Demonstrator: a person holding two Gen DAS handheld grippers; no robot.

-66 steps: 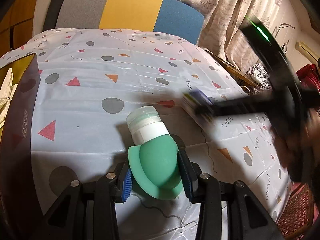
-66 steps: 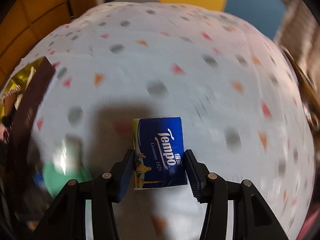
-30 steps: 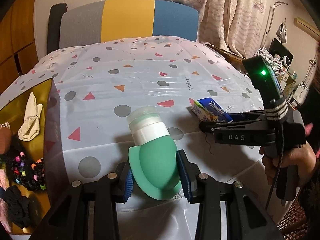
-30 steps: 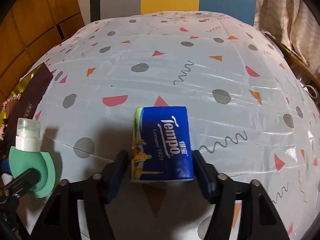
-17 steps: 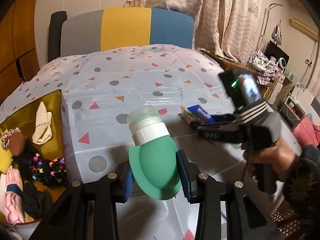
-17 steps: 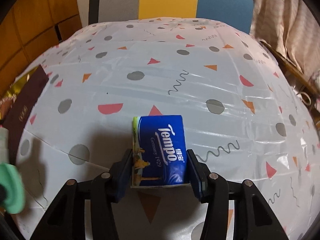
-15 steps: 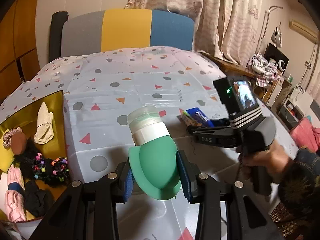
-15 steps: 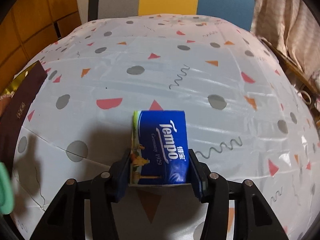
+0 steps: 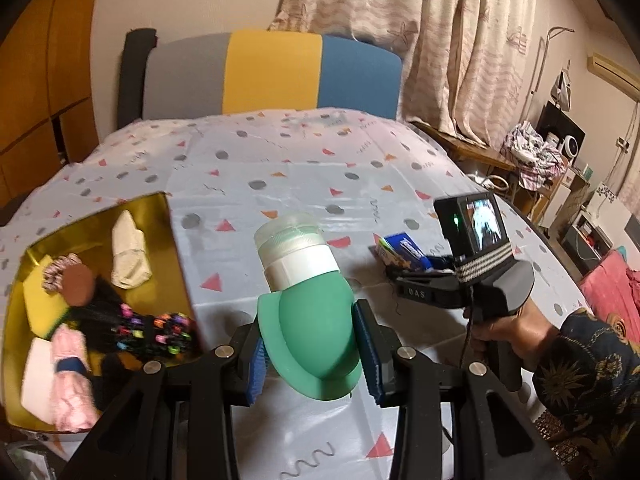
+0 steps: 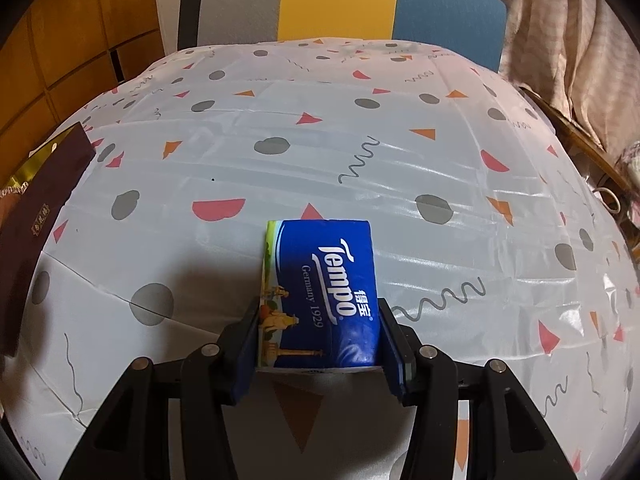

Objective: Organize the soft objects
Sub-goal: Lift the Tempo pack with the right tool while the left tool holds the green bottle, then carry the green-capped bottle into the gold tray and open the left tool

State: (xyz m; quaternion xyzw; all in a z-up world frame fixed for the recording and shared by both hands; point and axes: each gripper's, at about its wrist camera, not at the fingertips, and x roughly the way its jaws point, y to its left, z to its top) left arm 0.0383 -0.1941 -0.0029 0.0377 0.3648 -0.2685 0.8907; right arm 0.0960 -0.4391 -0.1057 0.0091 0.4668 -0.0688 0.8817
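Observation:
My left gripper (image 9: 310, 354) is shut on a green squeeze bottle (image 9: 308, 316) with a white cap, held above the table. My right gripper (image 10: 320, 346) is shut on a blue Tempo tissue pack (image 10: 320, 292), held low over the tablecloth; the pack also shows in the left wrist view (image 9: 402, 249), to the right of the bottle. A gold box (image 9: 166, 236) at the left holds a cream cloth (image 9: 128, 252), black hair ties with coloured beads (image 9: 152, 330) and pink soft items (image 9: 70, 384).
The table wears a white cloth (image 10: 360, 152) with dots and triangles. A grey, yellow and blue chair back (image 9: 272, 74) stands at the far edge. The box's dark lid (image 10: 36, 216) lies at the left. Curtains and cluttered furniture are at the right.
My left gripper has risen and pulled back with the bottle, so more of the gold box shows. My right gripper opened briefly around the tissue pack a second ago and now grips it again.

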